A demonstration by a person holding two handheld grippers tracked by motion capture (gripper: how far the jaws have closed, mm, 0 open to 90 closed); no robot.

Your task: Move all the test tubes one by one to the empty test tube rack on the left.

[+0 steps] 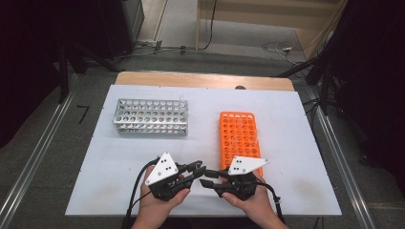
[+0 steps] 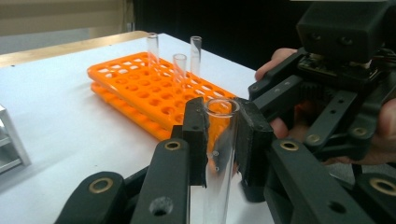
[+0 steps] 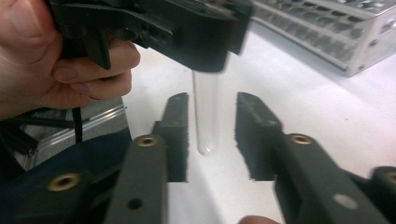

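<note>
The clear glass test tube [image 2: 219, 154] stands upright between the two black jaws of the left gripper [image 2: 219, 140], which press on it from both sides just under its open rim. In the right gripper view the same tube [image 3: 206, 116] hangs down from the left gripper [image 3: 187, 32], and its round bottom is in the air above the white table sheet [image 3: 327, 116]. The right gripper [image 3: 212, 135] has its jaws on each side of the lower part of the tube, with a gap on both sides, so they do not touch it; these jaws are partly open and hold nothing.

In the high view the left gripper [image 1: 193, 171] and the right gripper [image 1: 210, 181] meet tip to tip, near the front edge of the table sheet [image 1: 119, 157]. Each one carries a grey three-cornered plate with small dark dots; I can read no writing or brand on anything.

Just behind the right gripper lies one orange plastic rack [image 1: 239, 138] with many round holes. In the left gripper view three more clear tubes [image 2: 195, 49] stand in this orange rack [image 2: 140, 88]. Farther behind the left gripper stands one silver metal rack [image 1: 150, 116]. So I count two racks, two grippers and four tubes.
</note>
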